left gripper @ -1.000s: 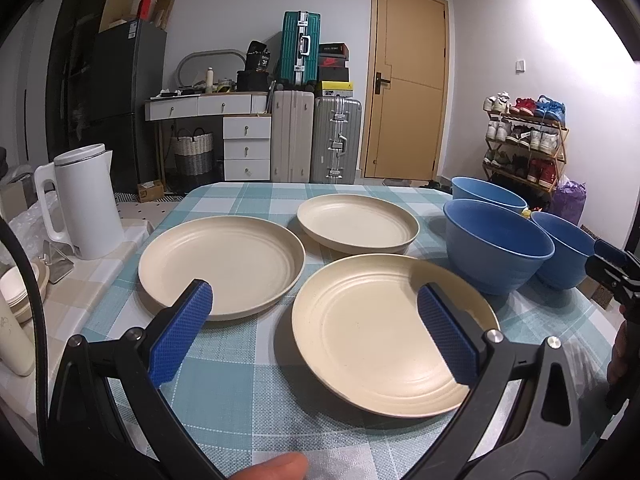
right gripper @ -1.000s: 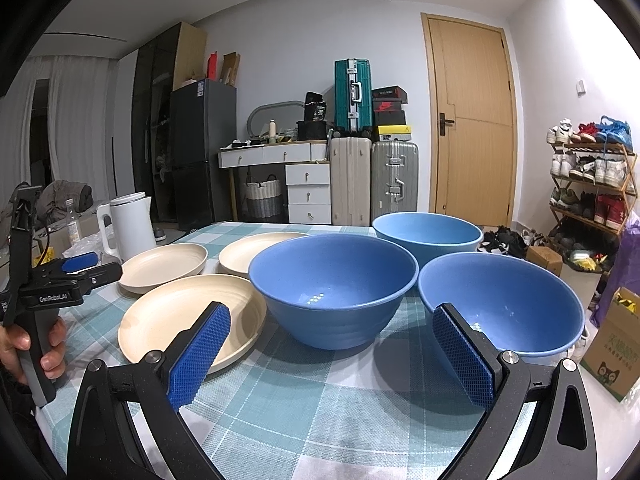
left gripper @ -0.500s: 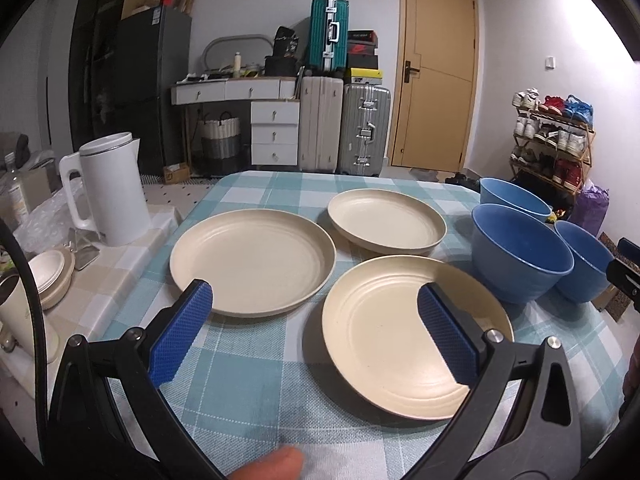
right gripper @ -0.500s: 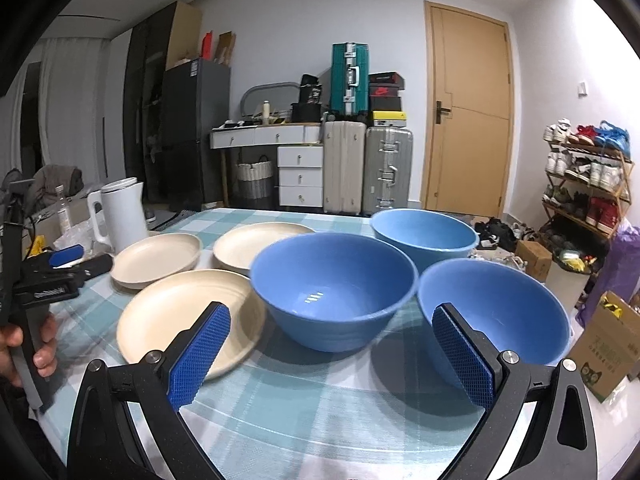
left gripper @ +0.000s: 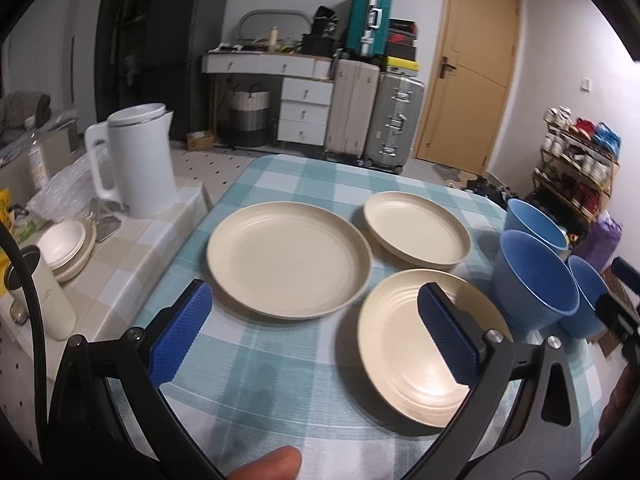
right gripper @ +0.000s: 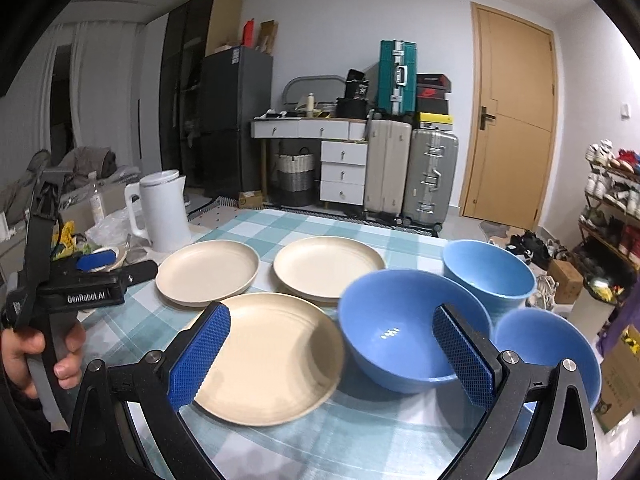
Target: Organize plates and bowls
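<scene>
Three cream plates lie on the checked table: a far-left plate (left gripper: pixel 288 260) (right gripper: pixel 208 272), a far-right plate (left gripper: pixel 418 230) (right gripper: pixel 328 268), and a near plate (left gripper: pixel 424 344) (right gripper: pixel 264 356). Three blue bowls stand to their right: a middle bowl (left gripper: pixel 536 280) (right gripper: pixel 400 332), a far bowl (left gripper: pixel 534 226) (right gripper: pixel 488 276) and a near bowl (left gripper: pixel 588 296) (right gripper: pixel 548 352). My left gripper (left gripper: pixel 316 336) is open and empty above the table's near edge, in front of the plates. My right gripper (right gripper: pixel 332 356) is open and empty, before the near plate and the middle bowl.
A white kettle (left gripper: pixel 136 160) stands on a side counter left of the table, with small stacked dishes (left gripper: pixel 68 248) and a white tumbler (left gripper: pixel 44 296). Suitcases, drawers and a door are behind. A shoe rack (left gripper: pixel 580 168) stands at the right.
Both grippers have drawn back and shifted left, so the plates and bowls sit further right in both views. Both stay open and empty.
</scene>
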`<state>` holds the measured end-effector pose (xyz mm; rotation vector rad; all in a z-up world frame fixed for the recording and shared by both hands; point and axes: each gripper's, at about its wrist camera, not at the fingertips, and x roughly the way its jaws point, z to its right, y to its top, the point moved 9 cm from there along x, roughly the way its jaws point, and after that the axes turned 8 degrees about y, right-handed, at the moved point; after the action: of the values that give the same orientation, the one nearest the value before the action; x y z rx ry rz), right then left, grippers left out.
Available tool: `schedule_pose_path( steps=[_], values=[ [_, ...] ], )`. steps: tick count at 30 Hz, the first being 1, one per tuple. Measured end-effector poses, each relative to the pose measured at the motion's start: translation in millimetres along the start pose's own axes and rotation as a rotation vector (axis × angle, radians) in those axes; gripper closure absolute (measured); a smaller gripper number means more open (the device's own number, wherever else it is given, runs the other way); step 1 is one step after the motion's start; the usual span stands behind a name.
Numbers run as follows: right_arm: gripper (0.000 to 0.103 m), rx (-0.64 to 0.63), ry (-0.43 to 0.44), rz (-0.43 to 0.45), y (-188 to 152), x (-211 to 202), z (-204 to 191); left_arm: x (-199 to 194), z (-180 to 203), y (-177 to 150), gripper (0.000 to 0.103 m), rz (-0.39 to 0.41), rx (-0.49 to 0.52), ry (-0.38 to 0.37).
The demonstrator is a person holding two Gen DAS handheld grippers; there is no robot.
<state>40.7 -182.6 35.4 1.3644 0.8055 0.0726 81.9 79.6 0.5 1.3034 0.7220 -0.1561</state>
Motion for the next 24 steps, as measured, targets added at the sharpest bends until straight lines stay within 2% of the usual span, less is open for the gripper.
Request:
schedule_pose_path(
  steps=[13, 18, 24],
  values=[
    [0.0, -0.014, 0.064, -0.066, 39, 69, -35, 28, -36, 3, 0.001, -0.073, -0.054, 0.049],
    [0.0, -0.028, 0.072, -0.101, 50, 97, -38, 45, -47, 7, 0.001, -0.099, -0.087, 0.068],
    [0.0, 0.018, 0.095, -0.149, 52, 133, -34, 69, -54, 10, 0.001, -0.13, -0.095, 0.093]
  ],
)
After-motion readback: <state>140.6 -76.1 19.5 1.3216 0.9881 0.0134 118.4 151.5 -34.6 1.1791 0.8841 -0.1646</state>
